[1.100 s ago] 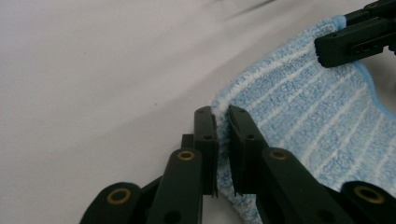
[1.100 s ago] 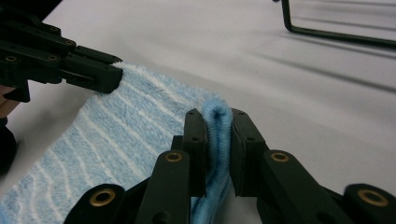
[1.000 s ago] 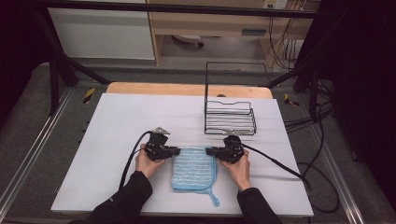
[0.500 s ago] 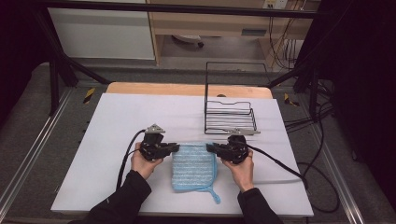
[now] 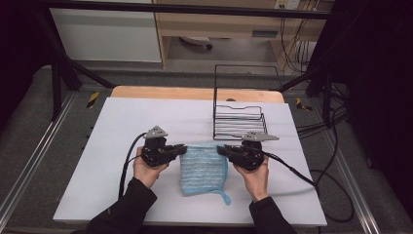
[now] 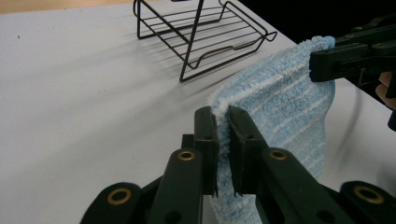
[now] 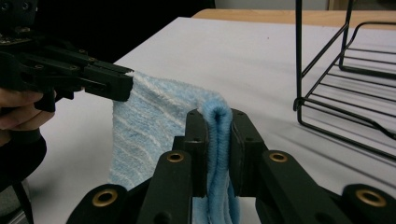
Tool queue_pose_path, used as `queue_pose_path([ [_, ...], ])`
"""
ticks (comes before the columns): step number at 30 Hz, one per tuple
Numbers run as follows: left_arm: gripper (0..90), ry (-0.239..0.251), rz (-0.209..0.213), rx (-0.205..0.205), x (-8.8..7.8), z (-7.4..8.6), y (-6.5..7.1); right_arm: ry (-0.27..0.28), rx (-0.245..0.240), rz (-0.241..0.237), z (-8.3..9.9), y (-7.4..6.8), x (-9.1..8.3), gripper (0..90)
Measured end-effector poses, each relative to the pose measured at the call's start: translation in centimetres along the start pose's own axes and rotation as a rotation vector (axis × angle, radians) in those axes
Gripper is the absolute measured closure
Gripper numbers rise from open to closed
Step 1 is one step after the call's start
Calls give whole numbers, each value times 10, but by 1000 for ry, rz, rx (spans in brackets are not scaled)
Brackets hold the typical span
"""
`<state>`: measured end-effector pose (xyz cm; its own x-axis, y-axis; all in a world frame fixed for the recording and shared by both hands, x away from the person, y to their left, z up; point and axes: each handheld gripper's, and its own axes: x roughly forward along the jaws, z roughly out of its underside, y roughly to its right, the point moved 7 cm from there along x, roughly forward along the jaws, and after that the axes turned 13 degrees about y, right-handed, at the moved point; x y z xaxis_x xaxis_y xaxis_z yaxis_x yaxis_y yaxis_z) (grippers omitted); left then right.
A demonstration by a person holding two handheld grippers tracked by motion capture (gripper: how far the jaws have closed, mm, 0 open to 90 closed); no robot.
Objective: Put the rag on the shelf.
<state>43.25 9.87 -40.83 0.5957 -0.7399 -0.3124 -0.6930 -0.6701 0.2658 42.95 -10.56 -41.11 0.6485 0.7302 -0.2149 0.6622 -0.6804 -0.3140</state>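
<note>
A light blue striped towel [image 5: 203, 168] hangs between my two grippers above the white table, its lower part draping down toward the near edge. My left gripper [image 5: 183, 146] is shut on the towel's top left corner [image 6: 223, 116]. On the opposite top corner [image 7: 217, 114] my right gripper [image 5: 220, 149] is shut too. In the left gripper view the right gripper [image 6: 322, 63] pinches the far corner; in the right gripper view the left gripper [image 7: 122, 86] does likewise. A blue loop tag [image 5: 225, 197] trails from the towel's lower right.
A black wire rack [image 5: 239, 119] with a tall back frame stands just behind the towel, right of centre. The white board [image 5: 112, 131] lies on a wooden table [image 5: 160, 92]. Black cables [image 5: 297, 173] trail off to the right.
Both grippers have risen and moved slightly away from the person, lifting the towel's top edge off the table. The towel now hangs steeper between them.
</note>
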Motion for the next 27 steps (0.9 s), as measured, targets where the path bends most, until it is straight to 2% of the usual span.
queue_pose_path([
  [6, 827, 31, 5, 25, -3, -9, 8, 29, -12, 2, -10, -4, -7, 801],
  [12, 827, 72, 18, 53, -6, -22, 17, 68, -53, 13, -25, -8, -17, 803],
  [19, 827, 129, 28, 76, -9, -41, 28, 112, -93, 27, -42, -15, -30, 804],
  [22, 828, 152, 30, 78, -8, -52, 32, 133, -108, 38, -51, -17, -35, 804],
  [25, 828, 175, 26, 103, -6, -62, 37, 159, -125, 53, -61, -17, -41, 804],
  [27, 828, 194, 29, 105, -5, -69, 41, 180, -140, 65, -68, -17, -44, 804],
])
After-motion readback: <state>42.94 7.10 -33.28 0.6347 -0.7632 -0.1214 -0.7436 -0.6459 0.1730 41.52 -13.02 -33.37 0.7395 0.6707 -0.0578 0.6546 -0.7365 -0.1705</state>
